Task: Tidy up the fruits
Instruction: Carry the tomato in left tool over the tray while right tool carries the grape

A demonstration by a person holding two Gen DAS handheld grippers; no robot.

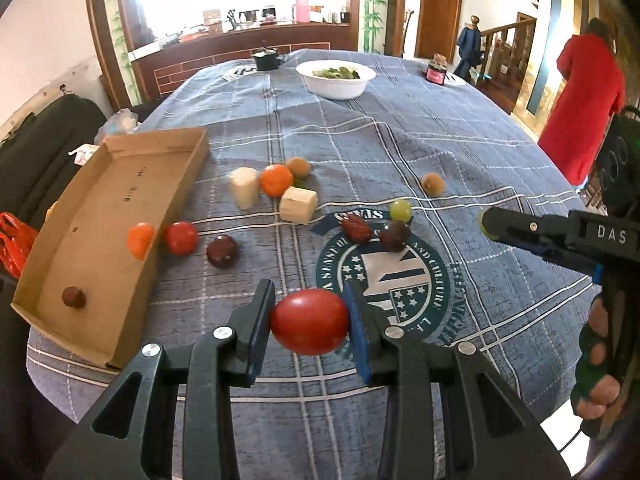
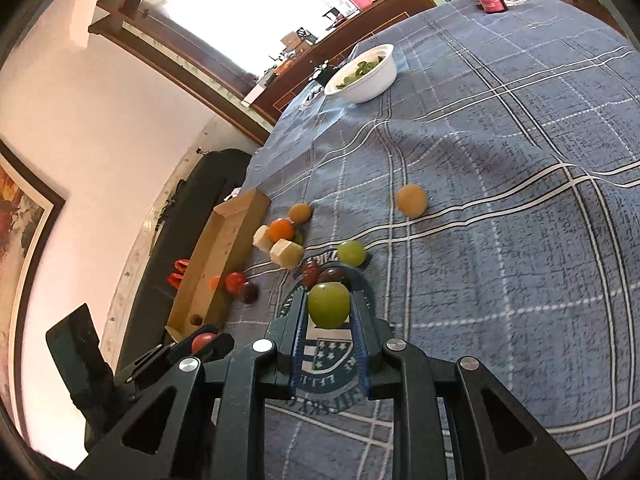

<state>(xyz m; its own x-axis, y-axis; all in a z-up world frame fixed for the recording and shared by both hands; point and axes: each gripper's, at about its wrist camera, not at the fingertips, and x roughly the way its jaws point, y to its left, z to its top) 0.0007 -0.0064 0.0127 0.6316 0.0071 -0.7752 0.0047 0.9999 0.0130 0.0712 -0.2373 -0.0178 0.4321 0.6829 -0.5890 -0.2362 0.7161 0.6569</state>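
The left gripper (image 1: 310, 322) points down at a slant over the counter (image 1: 460, 152) and holds a red tomato (image 1: 310, 321) tight between its two pads, up in the air above the blue checked cloth. The right gripper (image 2: 329, 306) also tilts down, less steeply, and pinches a green grape (image 2: 328, 305) between its narrow tips, lifted off the cloth. In the left wrist view the right gripper reaches in from the right side, and a hand (image 1: 596, 364) in a green glove wraps its handle.

A flat cardboard box (image 1: 120, 152) sits at the left edge of the counter. Inside it lie a small dark red fruit (image 1: 73, 297) near the front and a small orange fruit (image 1: 140, 240) against its right wall. Just outside that wall rest a little red tomato (image 1: 181, 238) and a dark grape (image 1: 222, 251). Farther back, an orange (image 1: 276, 180) sits between two pale chunks (image 1: 298, 205). Another green grape (image 1: 400, 210) rests near the round badge printed on the cloth, beside two dark red fruits (image 1: 356, 229). A white bowl (image 1: 336, 80) of greens stands at the far side.
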